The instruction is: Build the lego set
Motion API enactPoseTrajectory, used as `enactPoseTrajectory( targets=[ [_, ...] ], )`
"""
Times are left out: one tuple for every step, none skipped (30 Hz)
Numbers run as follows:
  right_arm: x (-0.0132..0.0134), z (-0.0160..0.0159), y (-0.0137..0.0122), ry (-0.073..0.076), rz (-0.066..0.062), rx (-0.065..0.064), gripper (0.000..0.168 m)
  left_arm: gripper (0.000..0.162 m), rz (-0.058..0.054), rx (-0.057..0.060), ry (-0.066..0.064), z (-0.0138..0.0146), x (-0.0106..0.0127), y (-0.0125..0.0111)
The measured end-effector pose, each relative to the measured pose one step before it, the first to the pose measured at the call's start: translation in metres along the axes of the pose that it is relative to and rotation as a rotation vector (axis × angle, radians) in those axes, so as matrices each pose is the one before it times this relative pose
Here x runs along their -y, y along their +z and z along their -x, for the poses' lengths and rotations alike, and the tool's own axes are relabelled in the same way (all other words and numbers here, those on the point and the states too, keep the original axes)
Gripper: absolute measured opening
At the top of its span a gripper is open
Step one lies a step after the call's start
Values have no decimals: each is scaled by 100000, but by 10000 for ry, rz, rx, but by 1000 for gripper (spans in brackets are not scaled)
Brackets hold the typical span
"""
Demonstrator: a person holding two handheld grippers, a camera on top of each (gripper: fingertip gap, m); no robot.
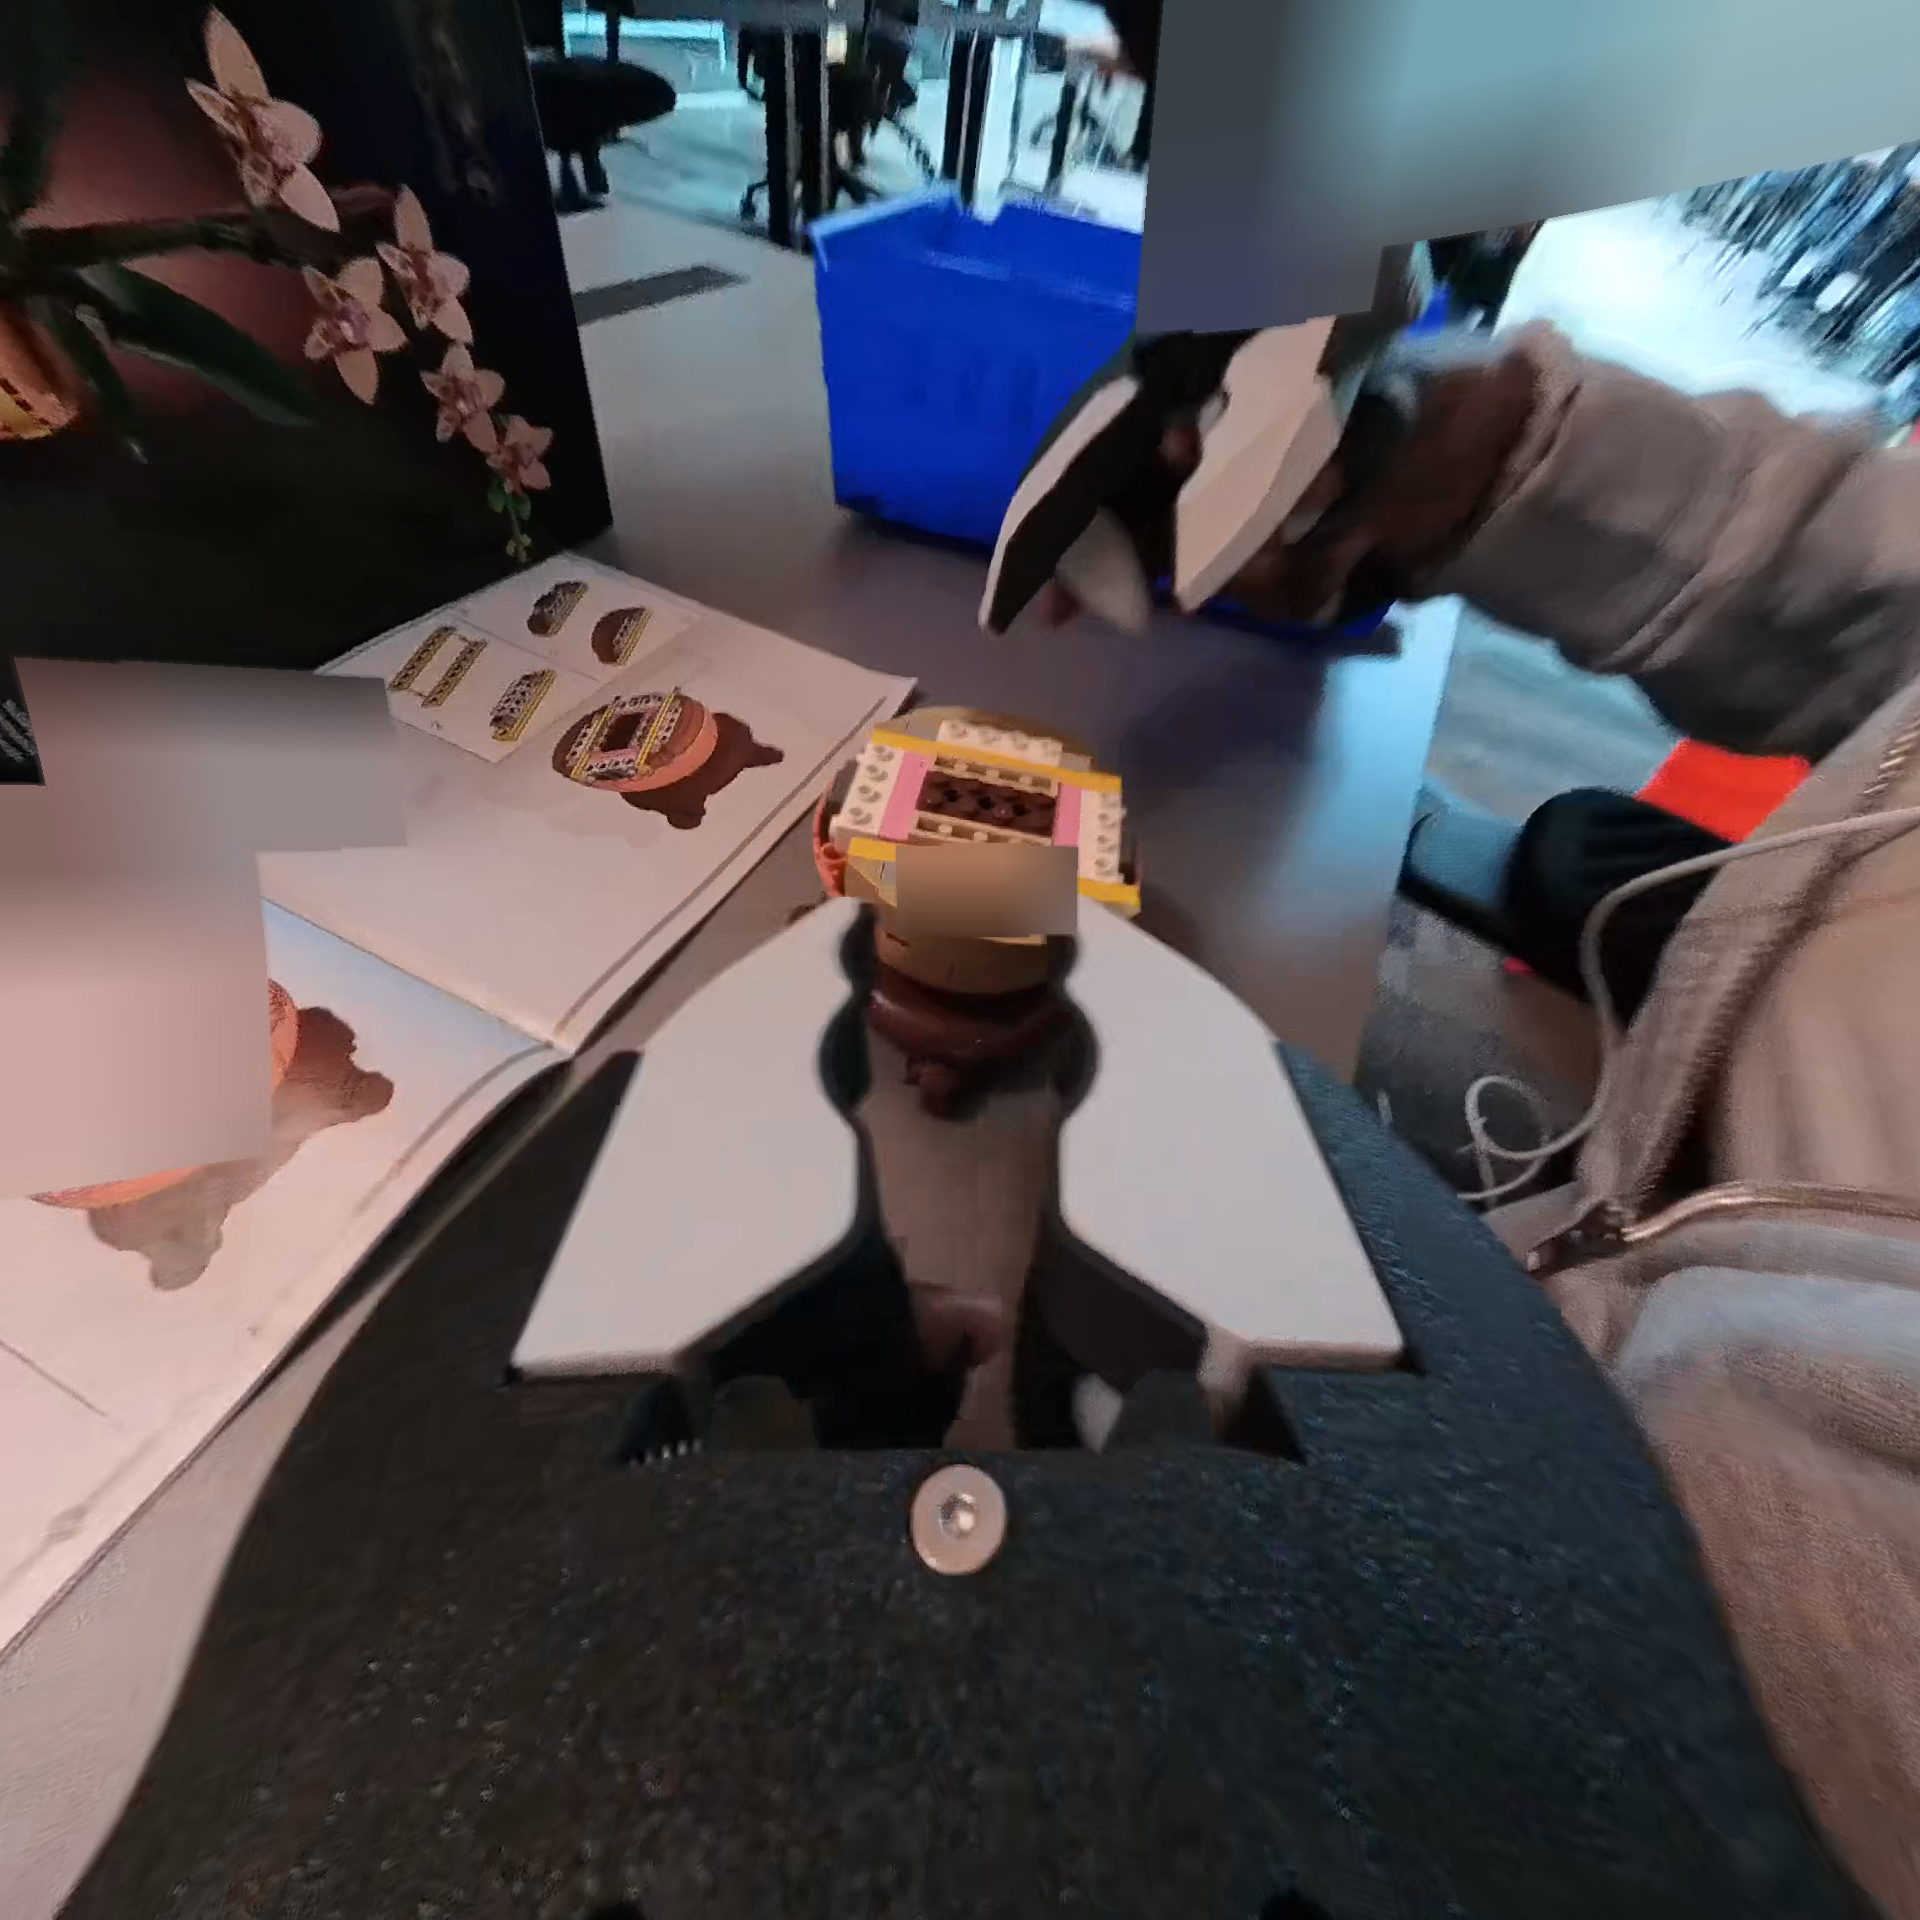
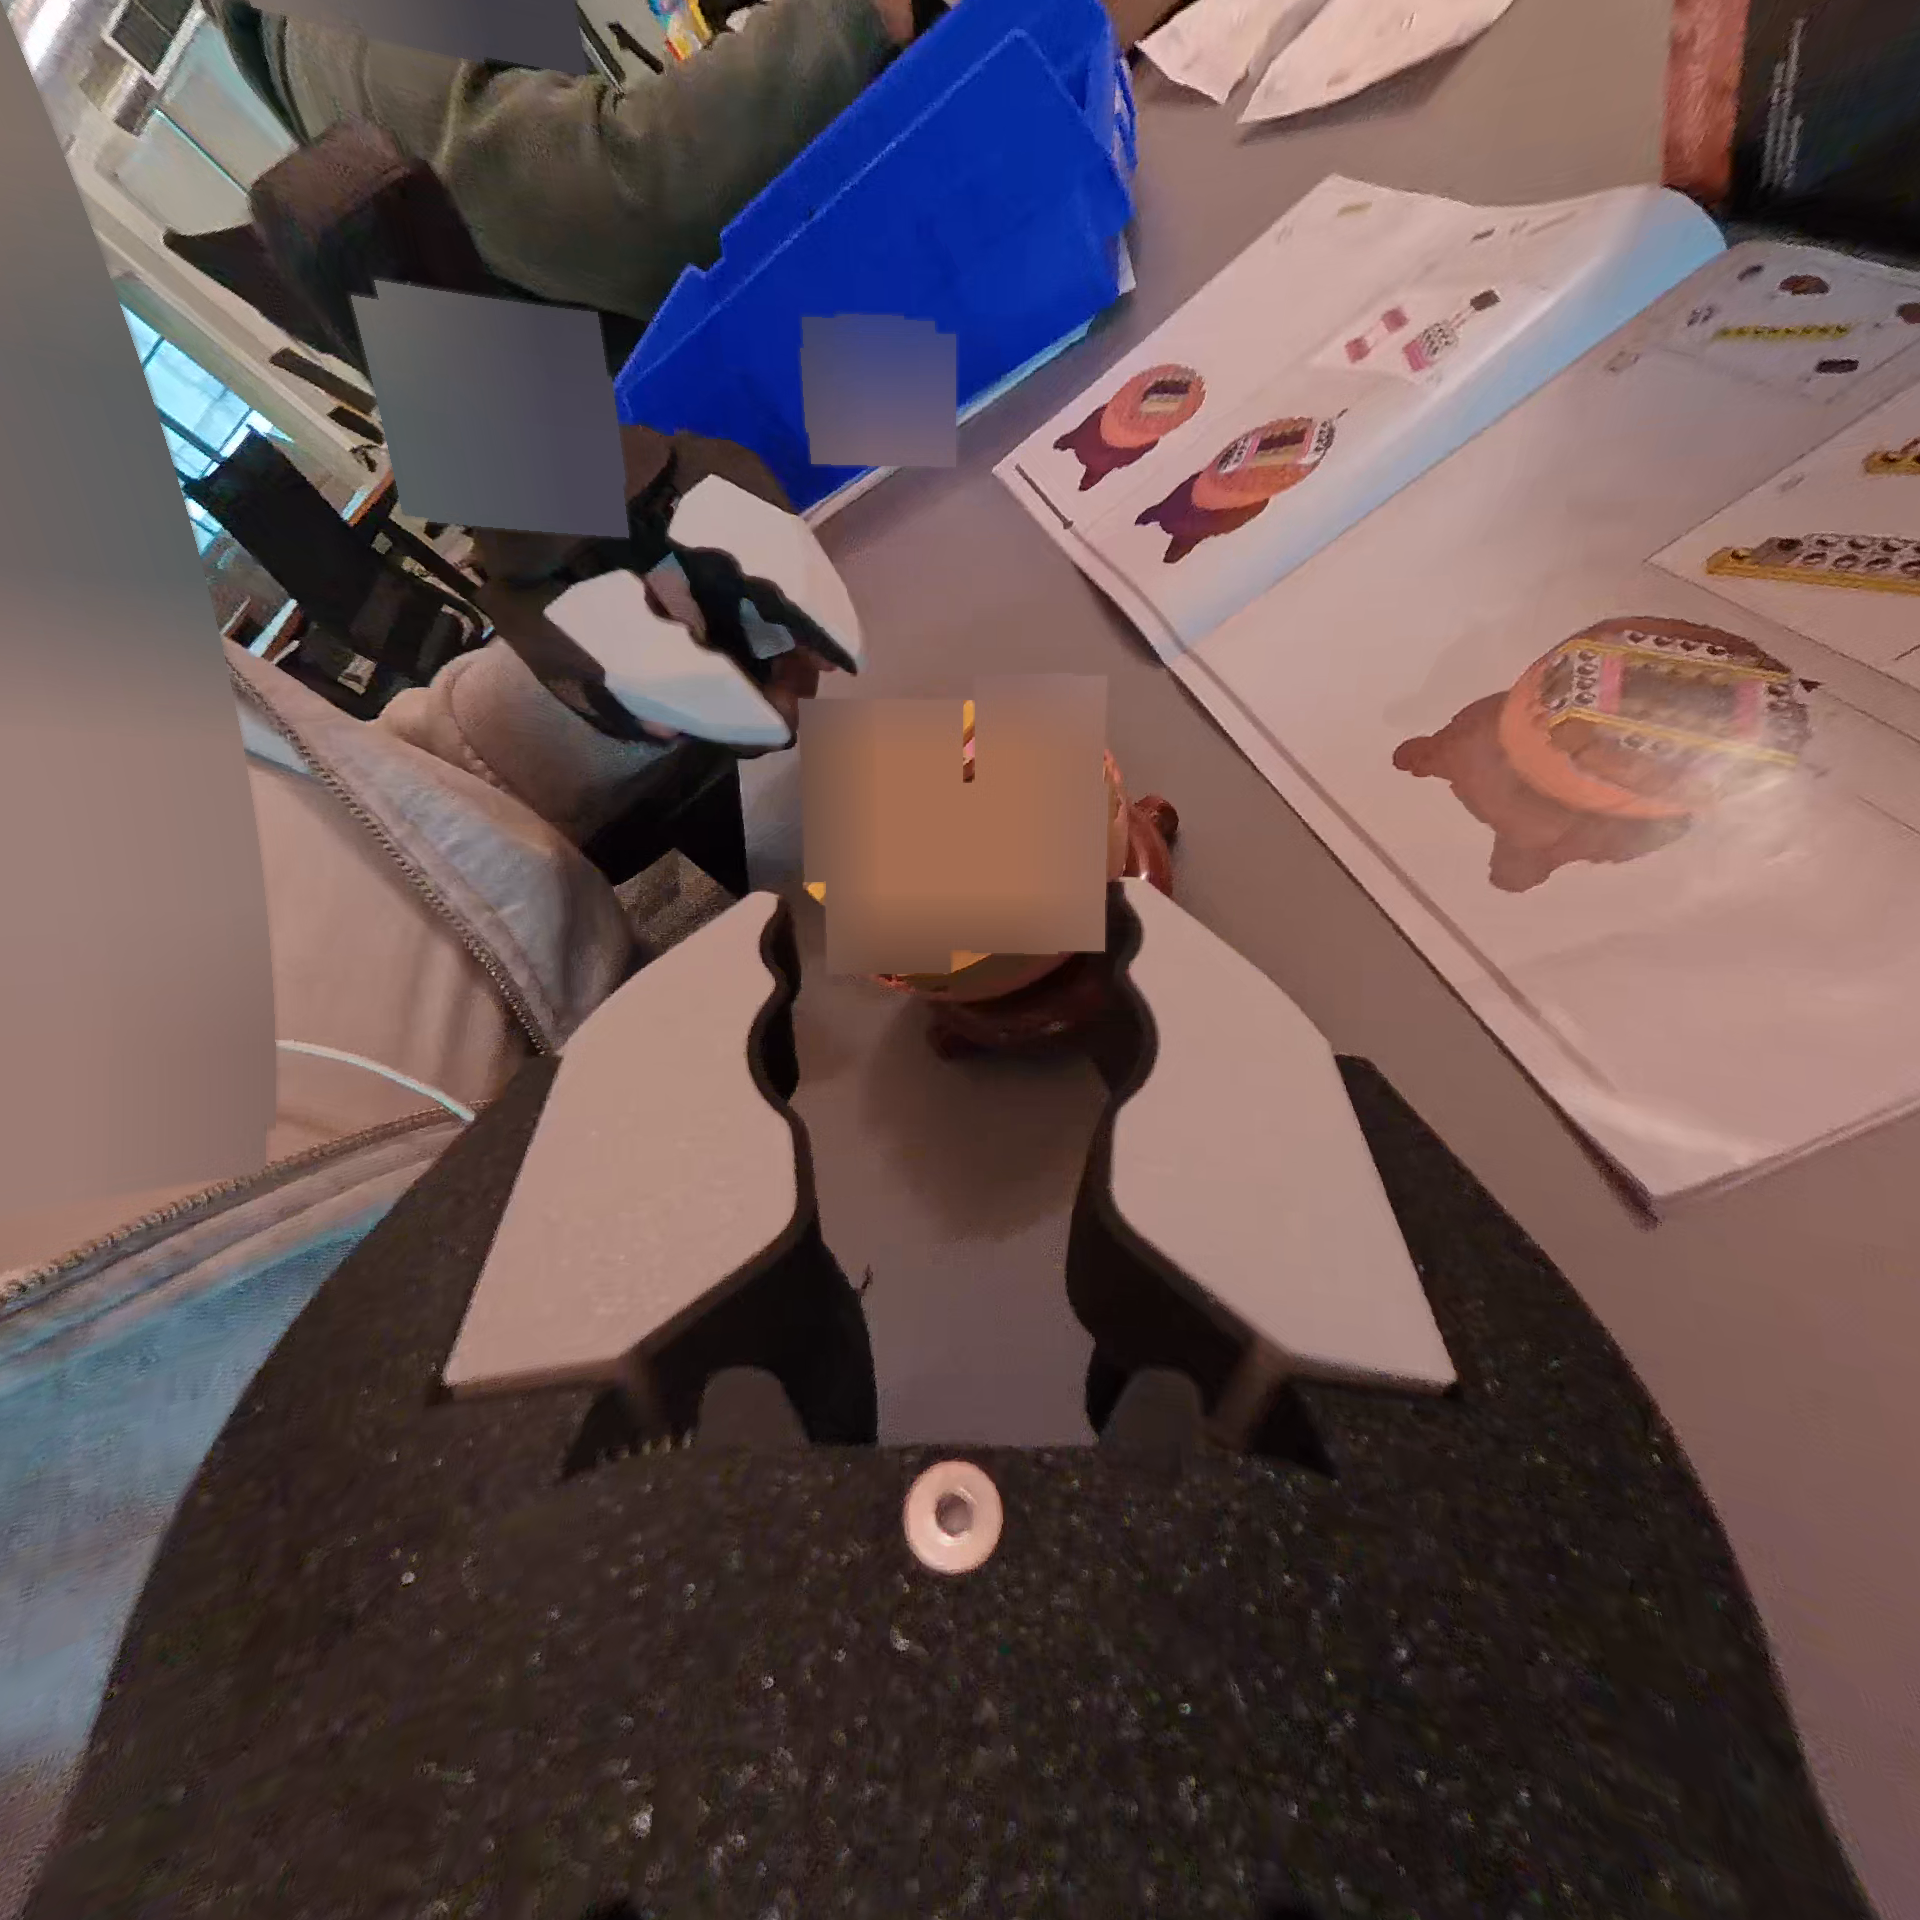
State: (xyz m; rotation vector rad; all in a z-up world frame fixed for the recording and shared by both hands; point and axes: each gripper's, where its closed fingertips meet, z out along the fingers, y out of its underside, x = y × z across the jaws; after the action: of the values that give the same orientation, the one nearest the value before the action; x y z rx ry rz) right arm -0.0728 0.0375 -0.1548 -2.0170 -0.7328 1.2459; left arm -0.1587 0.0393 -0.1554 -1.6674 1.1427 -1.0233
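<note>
A partly built lego pot [image 1: 977, 800], round with a brown base and a white, pink and yellow brick frame on top, stands on the grey tabletop [image 1: 1247, 707]. The left tool [image 1: 961, 935] has its fingers spread open on either side of the pot's base; whether they touch it I cannot tell. The right tool [image 2: 951, 914] is also open, close before the pot. An open instruction booklet [image 1: 623, 831] lies just beside, a blue bin [image 1: 966, 353] behind.

Grey table [image 1: 717, 436] with open booklet [image 1: 623, 894], blue bin [image 1: 966, 364], lego pot [image 1: 977, 810].
</note>
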Motion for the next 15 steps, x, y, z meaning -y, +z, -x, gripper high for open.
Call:
enactPoseTrajectory(
  targets=[
    [-138, 101, 287, -60, -77, 138, 55, 20, -188, -93, -302, 69, 189, -132],
    [-132, 108, 346, -12, -55, 149, 54, 14, -71, -94, -209, -5, 9, 45],
    [-103, 78, 343, -2, -41, 131, 53, 12, -8, -108, -96, -112, -83, 190],
    [-52, 6, 325, 18, -41, 90, 52, 10, 36, -37, -42, -84, -141, 279],
    [-28, -31, 249, 65, -17, 65, 52, 10, 98, 3, 4, -38, -205, 317],
    [10, -32, 159, 73, -12, 72, 51, 10, 144, 25, 50, -12, -255, 295],
    [35, -131, 83, 71, -29, -7, 51, 11, 126, 44, 68, 42, -203, 233],
    [23, -124, 31, 57, -25, -9, 49, 12, 58, -3, 57, 4, -114, 153],
    [20, -59, -4, 41, -26, 19, 48, 13, -20, -37, 8, -39, 7, 84],
    [9, -38, -12, 37, -3, 13, 47, 14, -63, -18, -37, -2, 69, 39],
    [7, -25, -4, 22, 8, -2, 46, 15, -57, 13, -41, 49, 79, 44],
    [-12, 3, 13, -8, 17, -6, 46, 17, -16, 54, -19, 108, 36, 52],
    [-12, -23, 10, -30, 24, -31, 46, 17, 4, 79, 11, 125, 12, 71],
    [-14, -33, 17, -23, 27, -45, 45, 18, 24, 99, 43, 115, -10, 73],
    [-12, 12, -9, -5, 23, -13, 45, 21, 44, 94, 96, 45, -42, 42]
  ],
)
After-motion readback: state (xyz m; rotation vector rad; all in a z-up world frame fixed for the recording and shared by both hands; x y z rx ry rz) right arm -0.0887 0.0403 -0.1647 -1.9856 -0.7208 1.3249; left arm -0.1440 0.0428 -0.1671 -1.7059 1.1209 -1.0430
